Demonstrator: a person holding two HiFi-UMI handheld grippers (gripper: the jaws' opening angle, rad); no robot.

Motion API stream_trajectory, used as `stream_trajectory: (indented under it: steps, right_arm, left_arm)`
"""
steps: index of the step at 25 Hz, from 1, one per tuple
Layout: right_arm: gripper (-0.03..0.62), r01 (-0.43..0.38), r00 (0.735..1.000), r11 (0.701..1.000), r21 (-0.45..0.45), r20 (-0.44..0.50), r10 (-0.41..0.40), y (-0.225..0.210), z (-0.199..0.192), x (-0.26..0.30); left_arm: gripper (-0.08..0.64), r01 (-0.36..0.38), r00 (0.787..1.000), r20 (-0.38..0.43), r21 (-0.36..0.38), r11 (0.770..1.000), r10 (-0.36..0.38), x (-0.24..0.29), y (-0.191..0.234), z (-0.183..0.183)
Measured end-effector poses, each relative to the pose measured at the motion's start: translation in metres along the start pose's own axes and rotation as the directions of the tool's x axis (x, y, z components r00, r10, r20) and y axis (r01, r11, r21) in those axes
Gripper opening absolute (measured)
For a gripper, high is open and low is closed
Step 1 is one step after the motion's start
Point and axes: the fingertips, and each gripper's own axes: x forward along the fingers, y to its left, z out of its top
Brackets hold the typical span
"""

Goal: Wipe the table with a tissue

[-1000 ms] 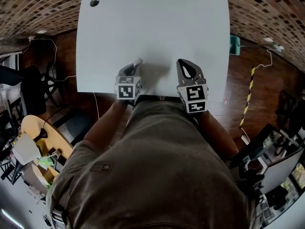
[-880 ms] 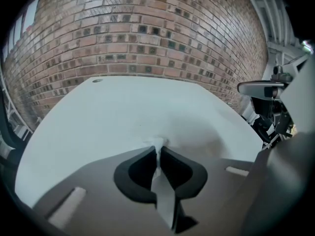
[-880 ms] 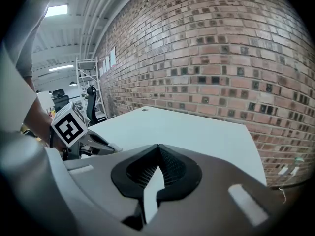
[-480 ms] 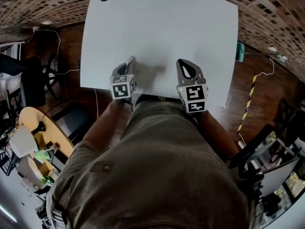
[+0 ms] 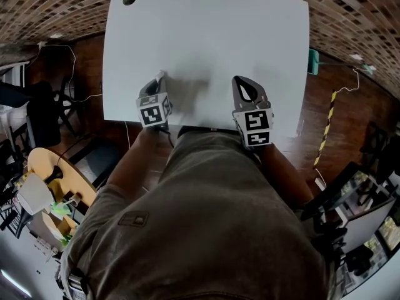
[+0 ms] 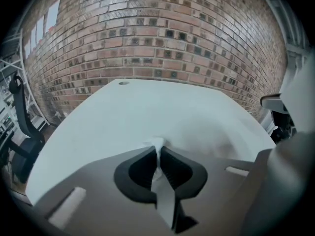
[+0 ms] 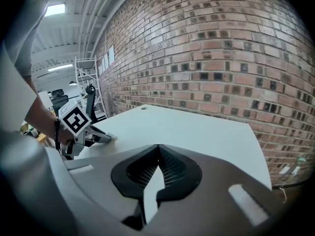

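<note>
The white table (image 5: 206, 36) fills the upper part of the head view. My left gripper (image 5: 161, 75) rests near the table's front left edge, shut on a small white tissue (image 6: 157, 144) that pokes out past the jaw tips and touches the tabletop. The right gripper view shows that same left gripper (image 7: 101, 137) low on the table with the tissue (image 7: 110, 137) at its tip. My right gripper (image 5: 240, 80) sits over the front edge to the right, jaws shut (image 7: 158, 147) with nothing between them.
A round cable hole (image 5: 129, 0) sits in the table's far left corner. A brick wall (image 6: 162, 38) stands behind the table. A green object (image 5: 312, 61) lies off the right edge, an office chair (image 6: 19, 127) at the left, a round wooden table (image 5: 44, 167) at lower left.
My left gripper has slid leftward along the front of the table with the tissue. The right gripper has stayed in place.
</note>
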Motion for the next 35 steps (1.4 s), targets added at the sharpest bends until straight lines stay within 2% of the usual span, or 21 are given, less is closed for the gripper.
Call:
stream_trajectory:
  steps: [7, 13, 21, 26, 31, 35]
  right_arm:
    - [0.014, 0.01, 1.0, 1.0, 0.01, 0.002, -0.01, -0.009, 0.0, 0.001]
    - [0.014, 0.045, 0.999, 0.999, 0.024, 0.0, -0.045, -0.022, -0.002, -0.007]
    - [0.014, 0.066, 0.998, 0.997, 0.035, 0.007, -0.066, -0.032, -0.007, -0.016]
    - [0.014, 0.055, 0.998, 0.998, 0.03, 0.014, -0.055, -0.03, -0.008, -0.019]
    - [0.014, 0.035, 0.999, 0.999, 0.014, 0.016, -0.036, -0.02, -0.008, -0.017]
    - [0.014, 0.014, 1.0, 1.0, -0.002, 0.015, -0.014, -0.011, -0.007, -0.014]
  left_arm:
    - [0.023, 0.03, 0.999, -0.014, 0.026, 0.999, -0.029, 0.011, -0.014, 0.009]
    - [0.023, 0.097, 0.995, -0.02, 0.075, 0.992, -0.096, 0.021, -0.044, 0.018]
    - [0.023, 0.182, 0.983, -0.043, 0.165, 0.969, -0.177, 0.016, -0.093, 0.013]
    - [0.023, 0.231, 0.973, -0.061, 0.178, 0.957, -0.223, 0.009, -0.116, 0.0]
    - [0.023, 0.222, 0.975, -0.057, 0.153, 0.963, -0.216, 0.005, -0.107, -0.008]
    - [0.023, 0.172, 0.985, -0.042, 0.12, 0.978, -0.168, 0.0, -0.084, -0.009]
